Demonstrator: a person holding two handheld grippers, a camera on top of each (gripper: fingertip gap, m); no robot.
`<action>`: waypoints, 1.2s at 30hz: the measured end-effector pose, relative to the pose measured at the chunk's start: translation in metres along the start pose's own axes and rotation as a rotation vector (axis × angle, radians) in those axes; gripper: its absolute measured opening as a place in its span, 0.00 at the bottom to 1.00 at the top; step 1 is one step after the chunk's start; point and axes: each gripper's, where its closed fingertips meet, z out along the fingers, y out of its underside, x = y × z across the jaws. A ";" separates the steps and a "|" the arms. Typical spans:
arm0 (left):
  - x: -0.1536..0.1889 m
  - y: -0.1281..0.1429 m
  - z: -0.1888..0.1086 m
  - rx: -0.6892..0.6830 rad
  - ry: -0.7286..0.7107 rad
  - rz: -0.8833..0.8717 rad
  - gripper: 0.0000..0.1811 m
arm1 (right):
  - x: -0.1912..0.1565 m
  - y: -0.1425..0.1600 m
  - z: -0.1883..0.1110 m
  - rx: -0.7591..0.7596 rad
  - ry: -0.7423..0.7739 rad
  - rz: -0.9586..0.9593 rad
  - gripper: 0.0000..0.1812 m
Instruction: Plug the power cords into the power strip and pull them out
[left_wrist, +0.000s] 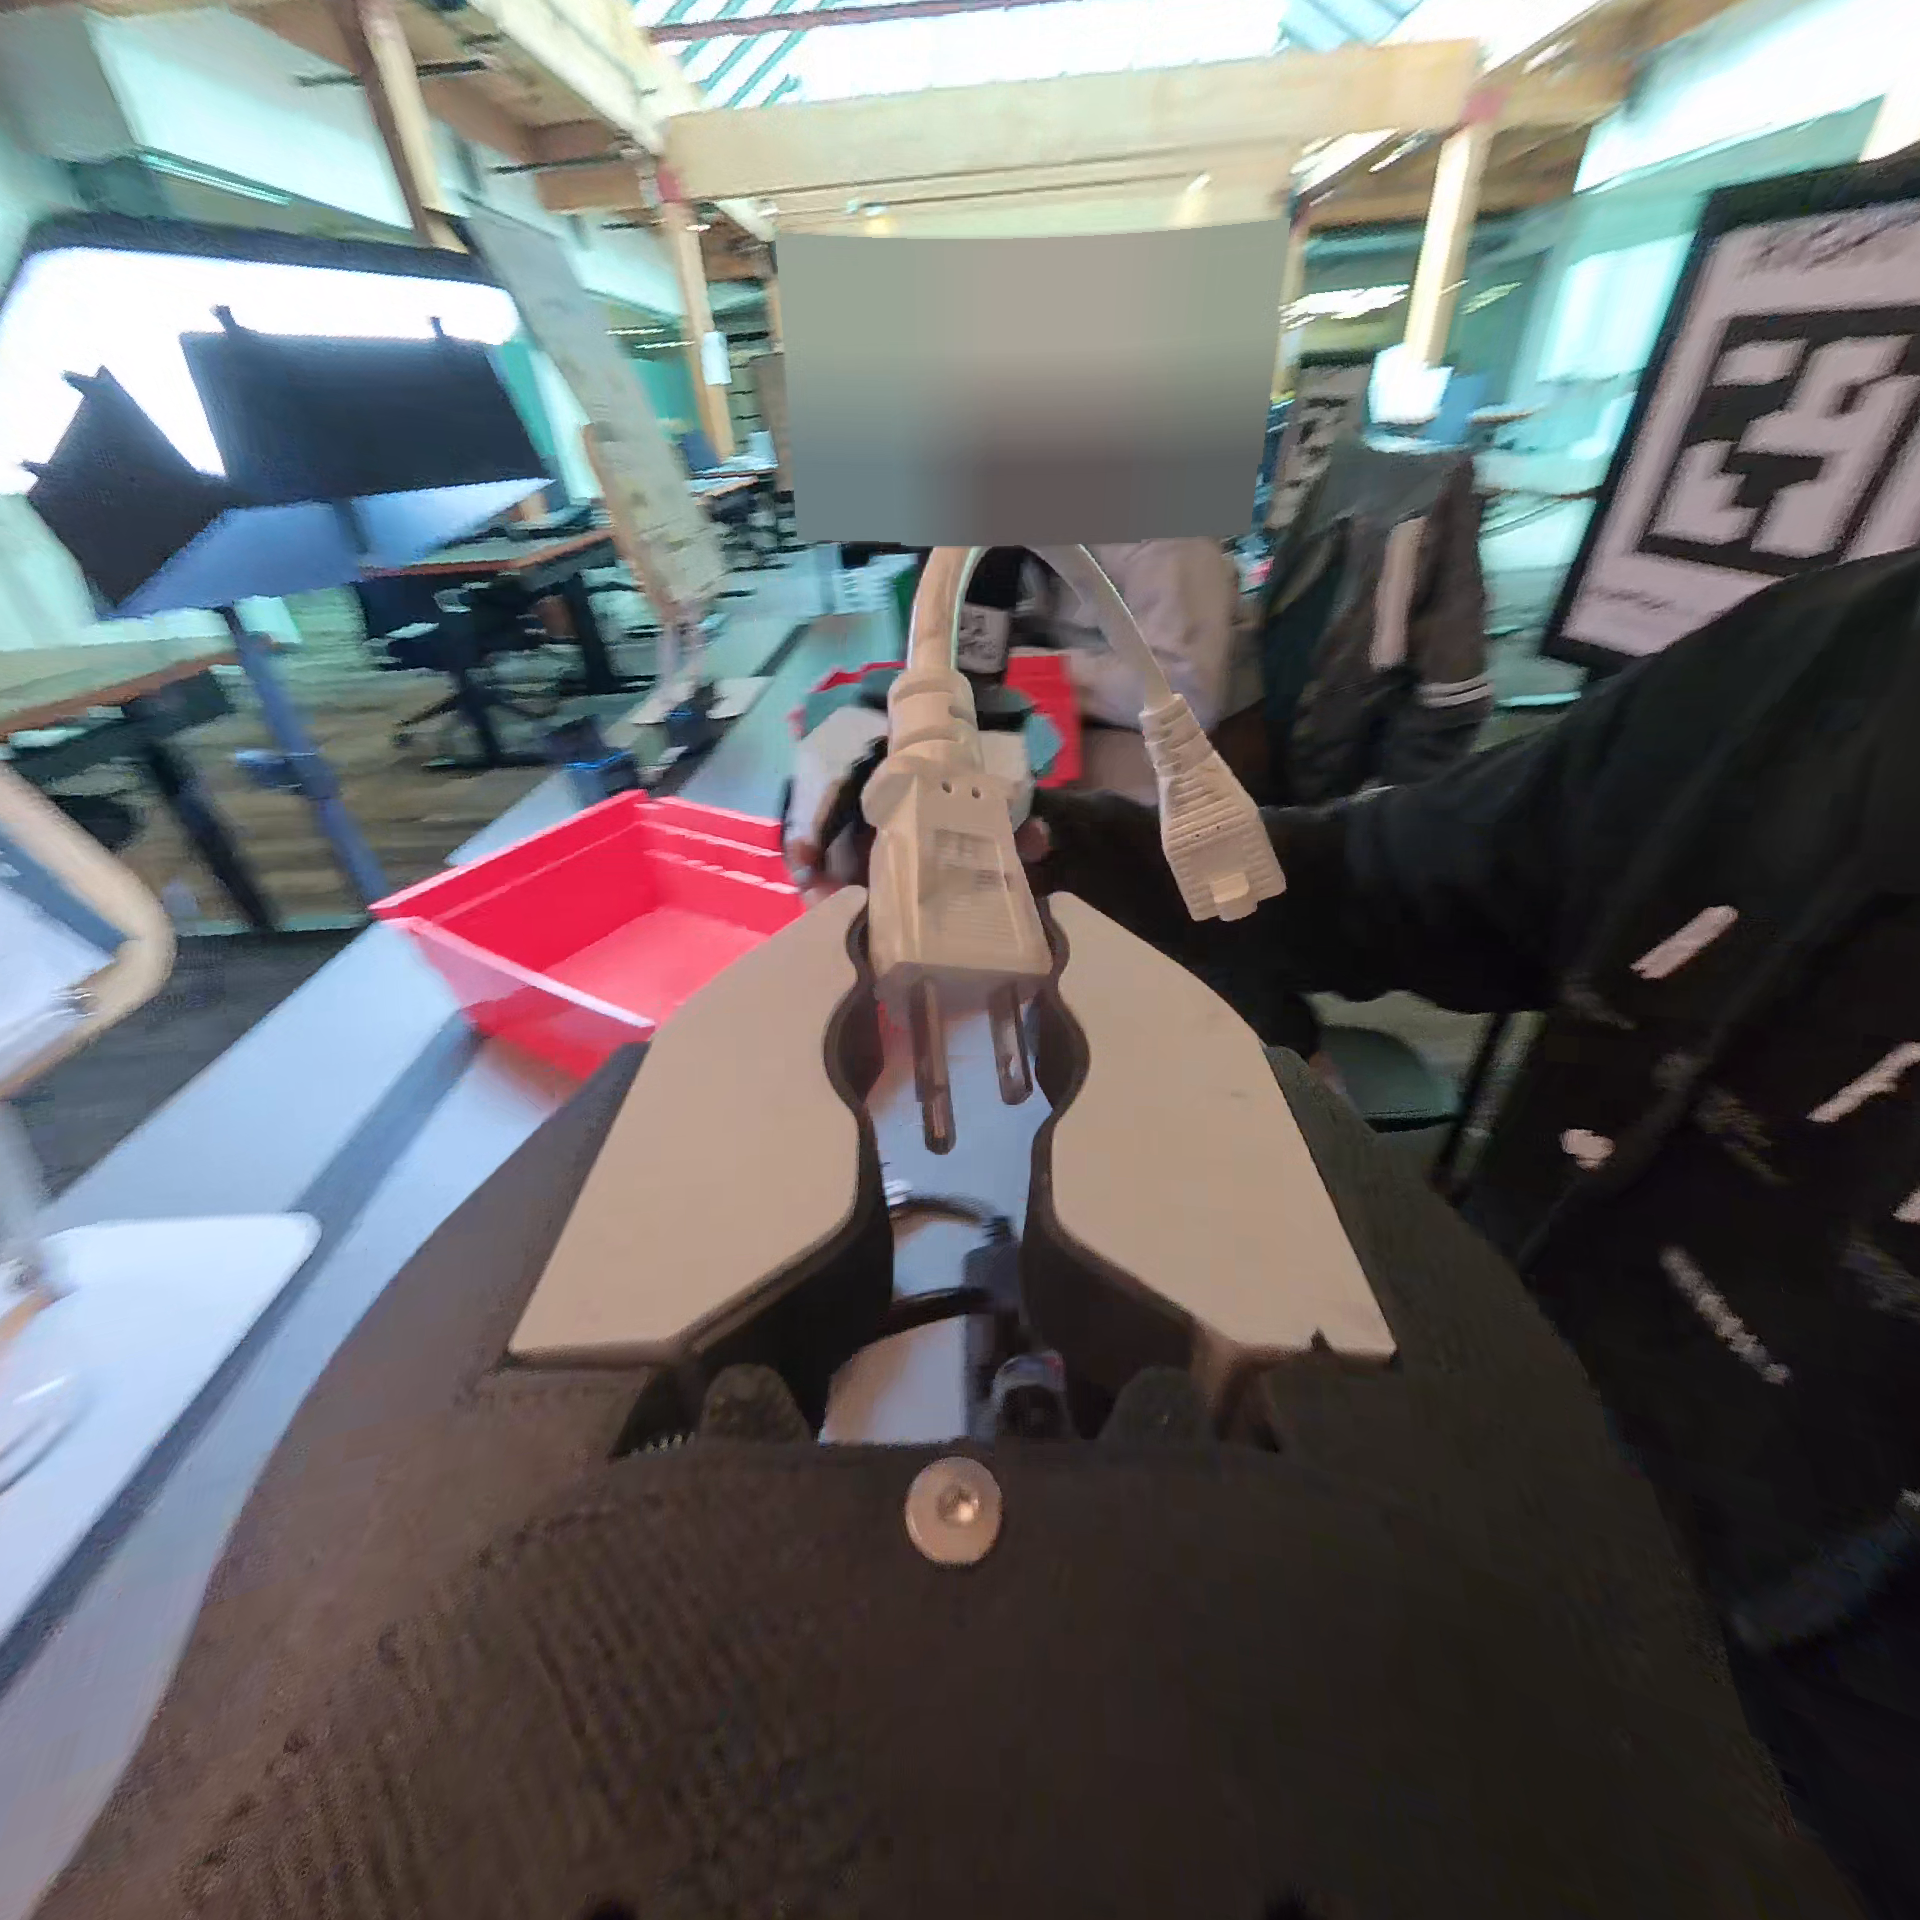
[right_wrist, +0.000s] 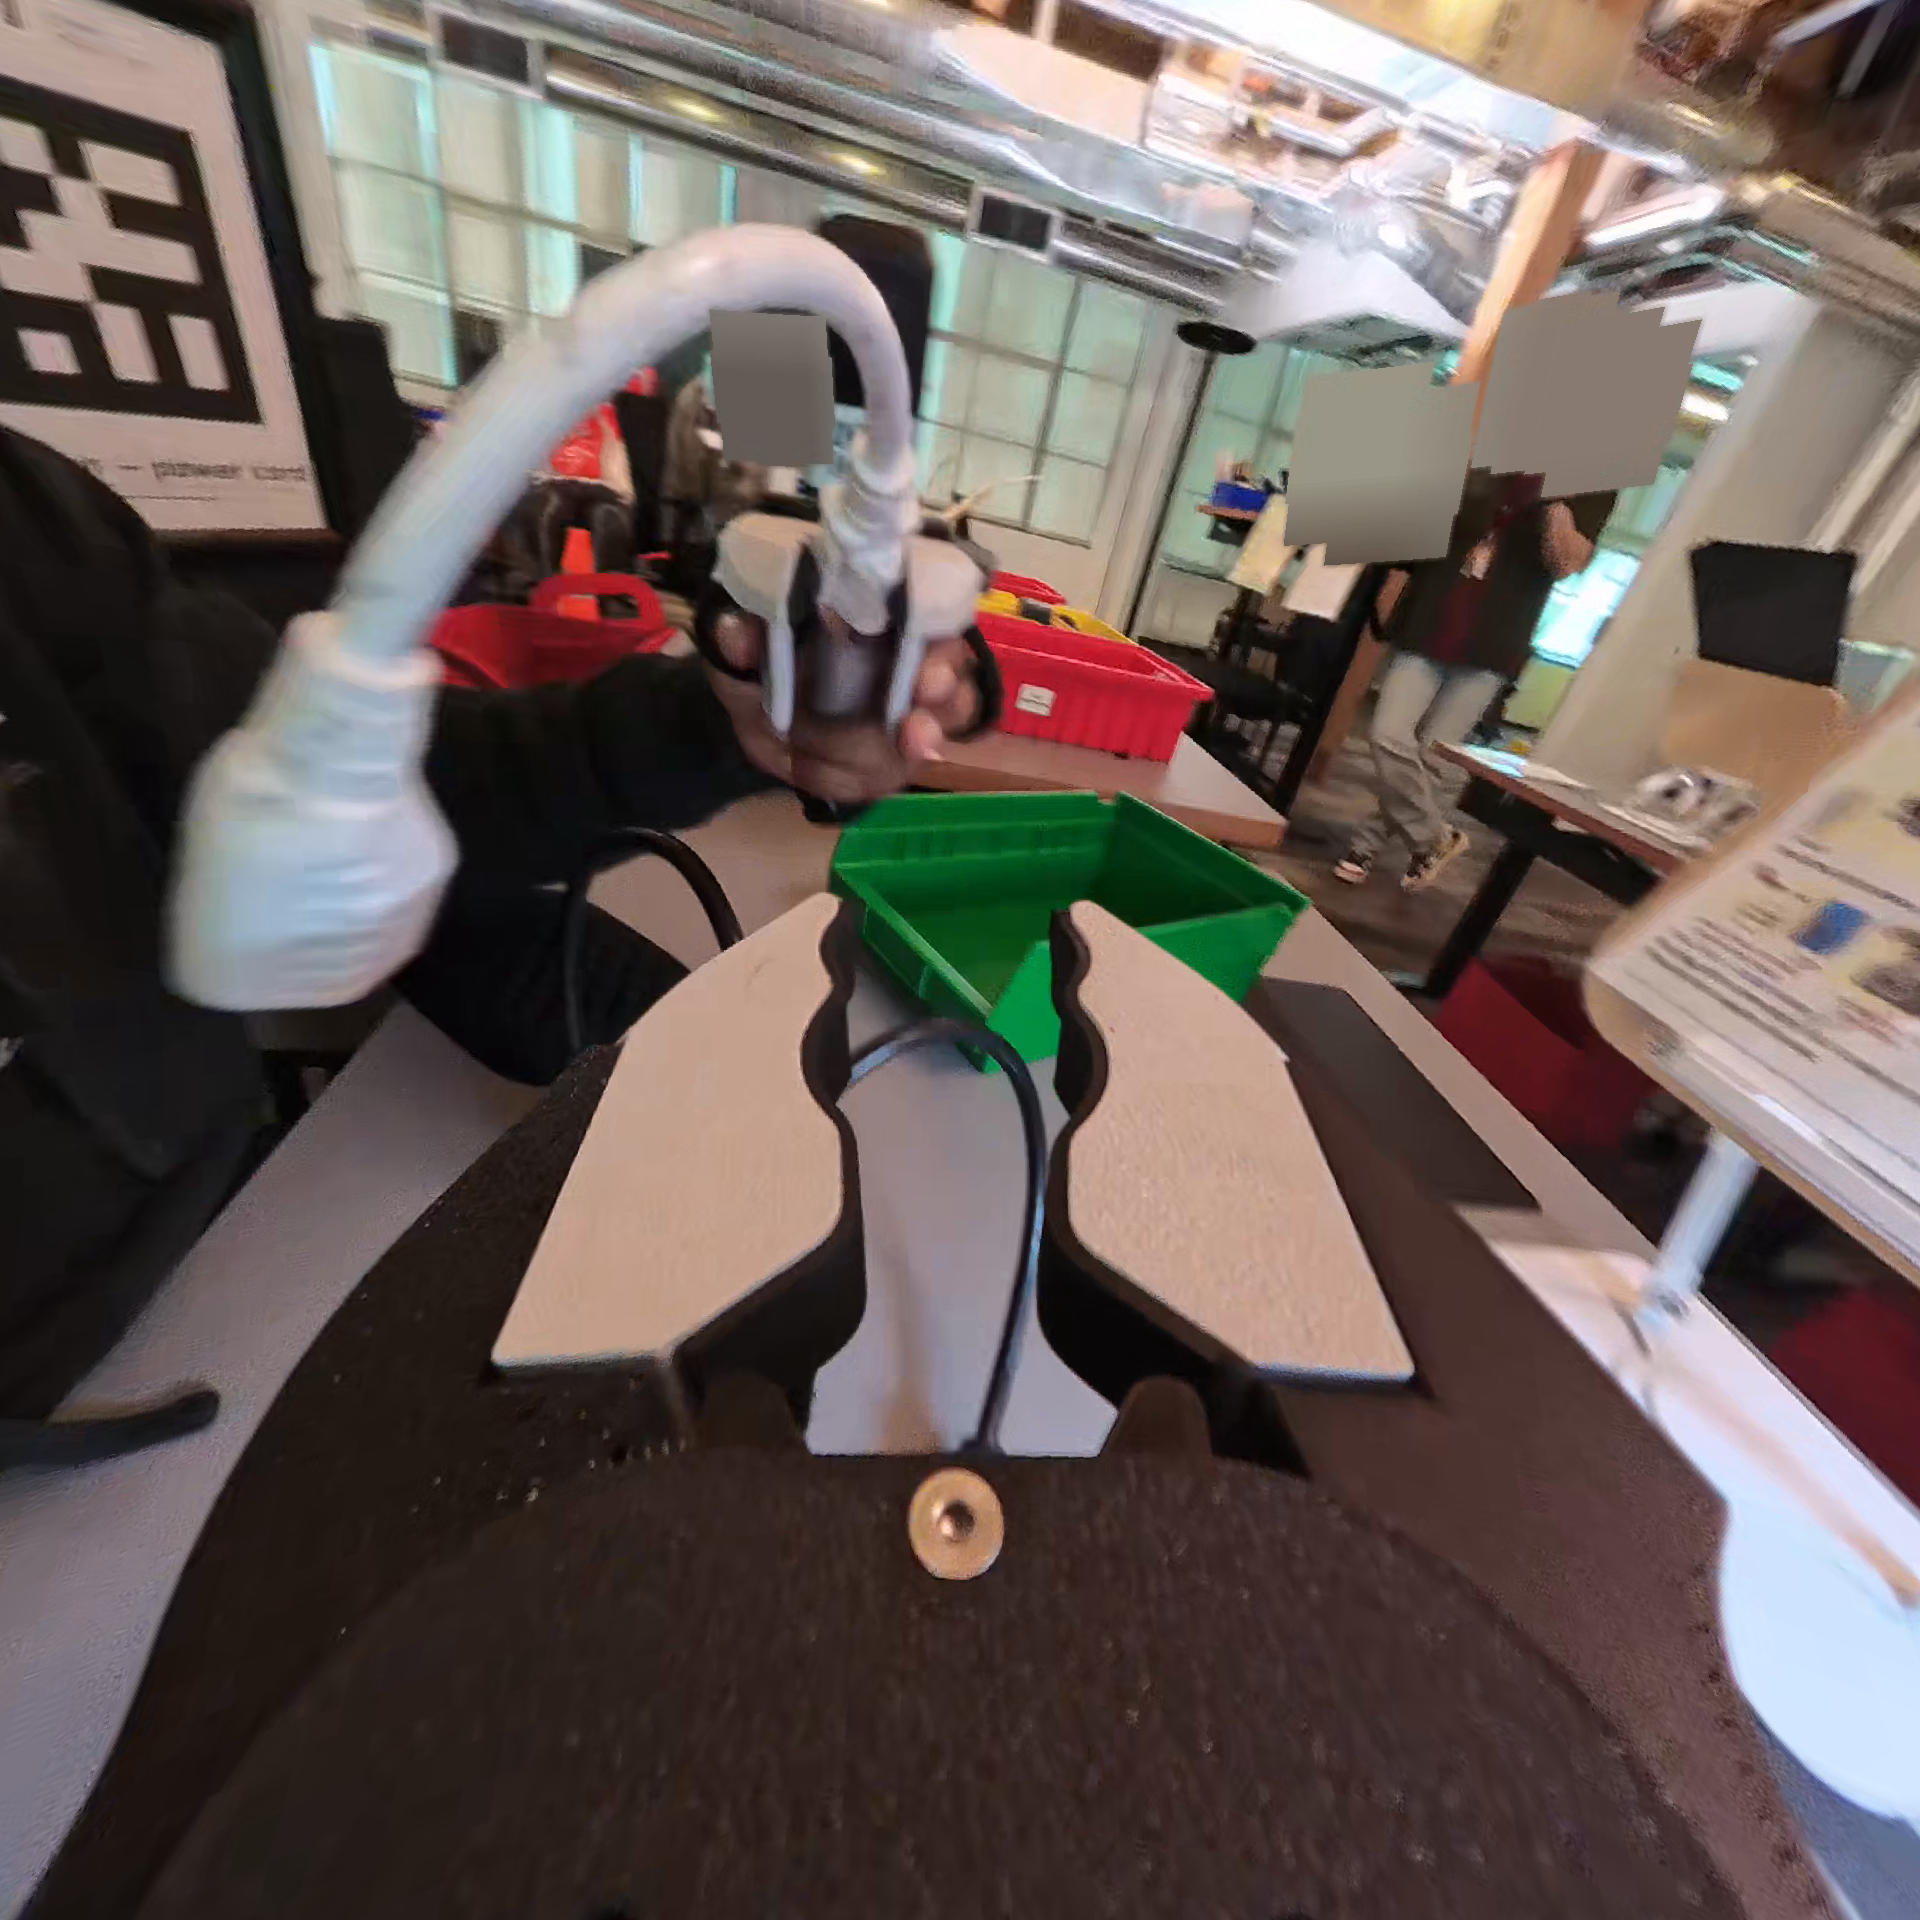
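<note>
The left gripper (left_wrist: 956, 935) is holding a white plug (left_wrist: 961, 894) up in the air, its fingers closed against the plug's sides so that the three metal prongs are pointing back toward the wrist. The short white cord (left_wrist: 940, 603) is arching up out of that plug and coming down again to a second white connector (left_wrist: 1210, 821), which is dangling free just beside it. The right gripper (right_wrist: 951, 935) is hanging over the grey table (right_wrist: 312, 1195) with its fingers parted a little and nothing between them; only a thin black cable (right_wrist: 1023, 1195) is running along the tabletop beneath, and a green bin (right_wrist: 1049, 904) is sitting just beyond the tips. A red bin (left_wrist: 613, 914) is standing on the table past the left gripper. The power strip is not showing in either view, so I cannot say where it is lying. Judging by the bare prongs held aloft, this cord is not plugged in right now; whether it is heading for the strip or has just been drawn out, I cannot tell.
</note>
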 end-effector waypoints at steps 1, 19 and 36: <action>0.002 0.004 0.006 0.009 0.042 -0.033 0.15 | -0.010 -0.003 0.012 0.012 -0.037 -0.019 0.20; 0.000 0.062 0.030 -0.049 0.196 -0.209 0.15 | -0.025 0.010 0.062 -0.183 -0.110 -0.130 0.13; 0.002 0.196 -0.046 -0.513 -0.174 -0.244 0.25 | -0.022 0.076 -0.026 -0.510 -0.031 0.110 0.13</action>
